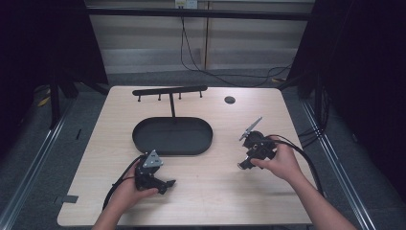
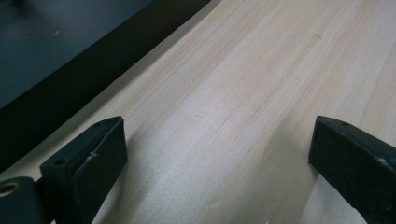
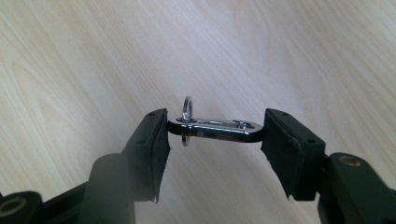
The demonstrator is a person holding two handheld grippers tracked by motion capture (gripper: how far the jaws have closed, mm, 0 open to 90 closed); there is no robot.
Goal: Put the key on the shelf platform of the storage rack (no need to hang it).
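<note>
Tabletop: pale wood under both my claws.
Left claw: released, jaws spread, nothing between.
Right claw: grasping a metal clasp endwise.

A small shiny silver metal clip with a thin round ring on one end is pinched between the two black jaws of the right hand-held gripper. The clip lies flat, crosswise from jaw to jaw, its ends touching both. The ring stands upright by the left jaw. The pale wooden worktop is under it.
</note>
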